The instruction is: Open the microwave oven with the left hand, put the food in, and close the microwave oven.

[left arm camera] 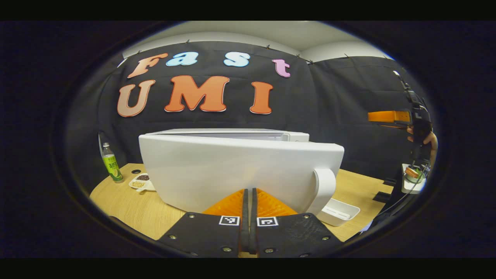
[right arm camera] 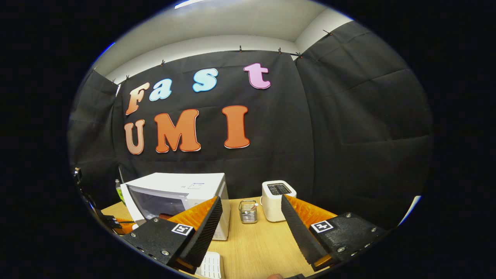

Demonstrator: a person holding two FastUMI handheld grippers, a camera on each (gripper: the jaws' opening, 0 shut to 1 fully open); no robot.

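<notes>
Left gripper view: we see our left tool (left arm camera: 249, 193) closed empty against the microwave oven's (left arm camera: 240, 170) door, near its handle (left arm camera: 323, 190). Our right tool (right arm camera: 252, 217) hangs open above the bench (right arm camera: 255, 244), microwave oven ahead-left beside a toaster (right arm camera: 277, 199).

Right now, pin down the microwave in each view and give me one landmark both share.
Left gripper view: the microwave sits centre frame, its door swung toward the camera, directly beyond the left gripper.
Right gripper view: the microwave sits lower left, on the wooden table.
Shared landmark: the green bottle left of it.
</notes>
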